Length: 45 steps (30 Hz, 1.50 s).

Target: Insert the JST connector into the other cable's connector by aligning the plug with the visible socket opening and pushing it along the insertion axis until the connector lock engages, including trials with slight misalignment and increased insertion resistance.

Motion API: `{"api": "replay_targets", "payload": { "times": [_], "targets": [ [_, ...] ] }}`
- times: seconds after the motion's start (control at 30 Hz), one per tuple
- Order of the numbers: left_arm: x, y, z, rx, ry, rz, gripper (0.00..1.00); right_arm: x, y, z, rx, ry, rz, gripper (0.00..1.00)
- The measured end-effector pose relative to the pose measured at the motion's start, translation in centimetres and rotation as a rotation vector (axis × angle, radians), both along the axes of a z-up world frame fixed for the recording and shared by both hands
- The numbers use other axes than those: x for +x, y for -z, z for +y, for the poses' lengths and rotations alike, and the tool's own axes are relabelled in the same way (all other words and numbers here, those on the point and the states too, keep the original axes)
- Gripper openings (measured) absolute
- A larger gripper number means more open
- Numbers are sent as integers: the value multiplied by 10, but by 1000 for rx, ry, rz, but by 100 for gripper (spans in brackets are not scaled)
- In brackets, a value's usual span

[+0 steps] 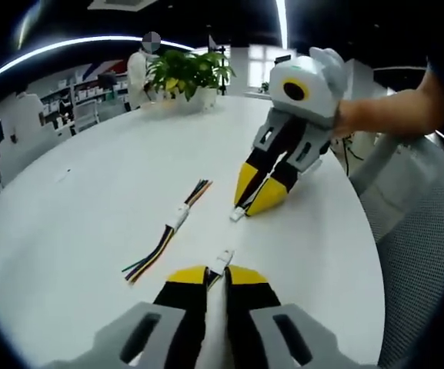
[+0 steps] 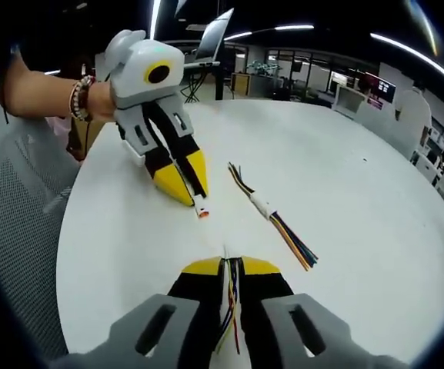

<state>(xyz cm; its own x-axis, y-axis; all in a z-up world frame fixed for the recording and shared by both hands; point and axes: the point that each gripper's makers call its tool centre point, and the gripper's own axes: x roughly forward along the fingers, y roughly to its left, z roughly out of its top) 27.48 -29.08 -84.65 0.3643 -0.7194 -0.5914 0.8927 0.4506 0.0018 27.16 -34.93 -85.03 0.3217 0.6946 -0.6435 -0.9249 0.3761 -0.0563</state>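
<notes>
Both yellow-tipped claws, left (image 1: 217, 270) and right (image 2: 232, 265), were clamped on small white JST connectors (image 1: 225, 257) facing tip-to-tip, well apart above the white desk (image 1: 91, 207).

The left claw (image 1: 217, 270) rises from six o'clock in the left gripper view, its yellow-tipped jaws pressed together on a small white connector (image 1: 224, 257) that pokes out past the tips. At about two o'clock the right claw (image 1: 254, 201) angles tips-down toward the counter (image 1: 91, 207), a bare forearm (image 1: 391, 111) behind it. In the right gripper view the right claw's jaws are clamped on coloured wires (image 2: 231, 304), and the left claw (image 2: 189, 188) reaches in from eleven o'clock on a braceleted wrist (image 2: 81, 98).
</notes>
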Motion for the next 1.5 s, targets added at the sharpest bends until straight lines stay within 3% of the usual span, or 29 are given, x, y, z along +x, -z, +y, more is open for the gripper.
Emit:
{"api": "replay_targets", "payload": {
  "times": [0.57,0.83,1.07,1.5],
  "targets": [
    [-5,-5,-3,-21,24,7,1,-3,-4,2,24,-23,6,4],
    [-6,-18,4,30,52,-33,1,-5,-28,12,51,-68,-37,4],
    [-8,-27,8,22,61,-45,1,-11,-46,25,77,-113,-82,3],
    [-16,-26,0,29,98,-35,1,-20,-34,35,48,-169,-67,3]
  ]
}}
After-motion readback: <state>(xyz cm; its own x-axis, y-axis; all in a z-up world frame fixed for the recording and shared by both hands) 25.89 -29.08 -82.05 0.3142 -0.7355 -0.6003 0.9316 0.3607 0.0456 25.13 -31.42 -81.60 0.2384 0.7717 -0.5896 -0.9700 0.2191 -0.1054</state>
